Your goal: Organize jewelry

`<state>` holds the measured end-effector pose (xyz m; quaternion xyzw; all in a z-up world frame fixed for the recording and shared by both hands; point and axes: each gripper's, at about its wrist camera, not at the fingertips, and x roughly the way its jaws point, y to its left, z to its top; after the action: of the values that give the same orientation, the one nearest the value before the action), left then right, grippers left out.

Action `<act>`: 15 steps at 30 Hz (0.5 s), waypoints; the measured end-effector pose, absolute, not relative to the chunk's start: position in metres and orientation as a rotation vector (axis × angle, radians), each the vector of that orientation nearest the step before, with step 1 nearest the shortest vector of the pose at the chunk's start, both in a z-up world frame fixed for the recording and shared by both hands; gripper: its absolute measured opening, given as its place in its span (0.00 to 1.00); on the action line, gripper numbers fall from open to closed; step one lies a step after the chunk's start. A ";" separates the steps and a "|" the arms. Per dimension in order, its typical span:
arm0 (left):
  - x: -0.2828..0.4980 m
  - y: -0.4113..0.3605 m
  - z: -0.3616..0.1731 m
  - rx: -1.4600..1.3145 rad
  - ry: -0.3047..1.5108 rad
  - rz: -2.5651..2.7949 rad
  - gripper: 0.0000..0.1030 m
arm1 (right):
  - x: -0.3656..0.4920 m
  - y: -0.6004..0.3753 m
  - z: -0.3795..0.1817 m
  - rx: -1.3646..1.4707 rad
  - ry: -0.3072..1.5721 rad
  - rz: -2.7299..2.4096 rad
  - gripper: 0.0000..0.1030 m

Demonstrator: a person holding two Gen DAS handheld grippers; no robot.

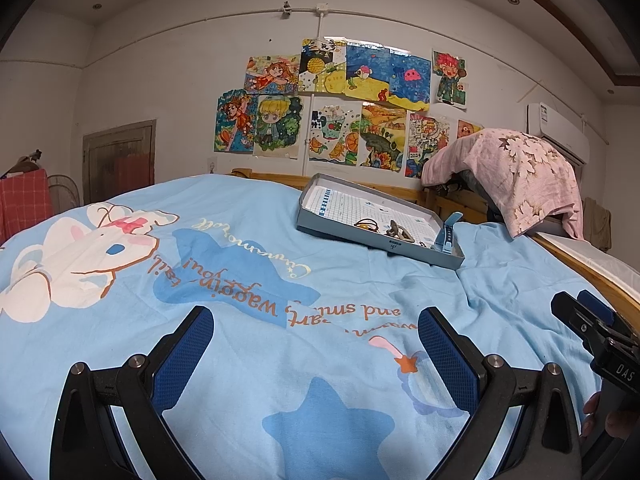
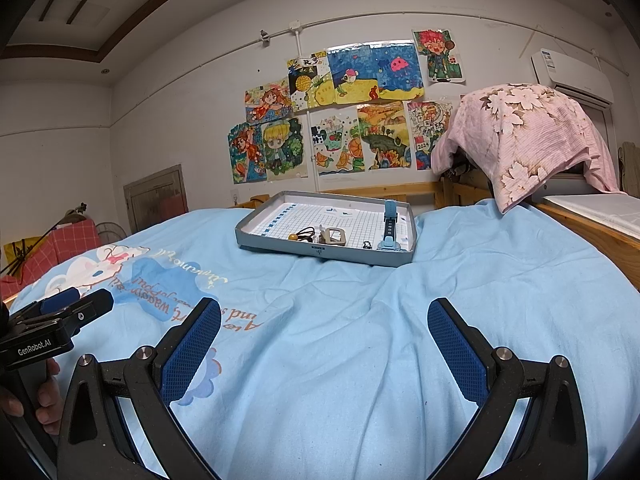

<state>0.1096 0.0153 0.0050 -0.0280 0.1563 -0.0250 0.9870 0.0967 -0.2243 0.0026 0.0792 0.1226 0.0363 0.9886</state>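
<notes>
A shallow grey-blue tray (image 2: 276, 245) with a white grid lining lies on the light blue bedspread (image 2: 360, 340), far ahead of both grippers. In it are a light blue watch (image 2: 388, 228), a beige buckle-like piece (image 2: 335, 237), a dark hair tie with an orange bead (image 2: 301, 234) and small dark bits. The tray also shows in the left wrist view (image 1: 340, 236), with the watch (image 1: 449, 232) at its right corner. My left gripper (image 1: 316, 328) is open and empty above the bedspread. My right gripper (image 2: 324, 320) is open and empty too.
A wooden bed frame (image 2: 592, 228) runs along the right. A pink flowered cloth (image 2: 520, 136) drapes over something at the head end. Drawings (image 2: 340, 120) hang on the wall. The other gripper shows at each view's edge (image 1: 592, 328).
</notes>
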 end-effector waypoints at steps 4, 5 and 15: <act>0.106 0.017 -0.001 -0.058 0.314 -0.027 1.00 | 0.097 -0.224 0.003 0.159 0.245 0.074 0.99; 0.106 0.019 -0.002 -0.060 0.312 -0.022 1.00 | 0.096 -0.224 0.003 0.159 0.244 0.074 0.99; 0.104 0.017 0.002 -0.054 0.300 -0.012 1.00 | 0.097 -0.225 0.003 0.157 0.246 0.072 0.99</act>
<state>0.1042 0.0172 0.0024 -0.0270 0.1495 -0.0061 0.9884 0.0969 -0.2252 0.0034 0.0783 0.1224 0.0357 0.9887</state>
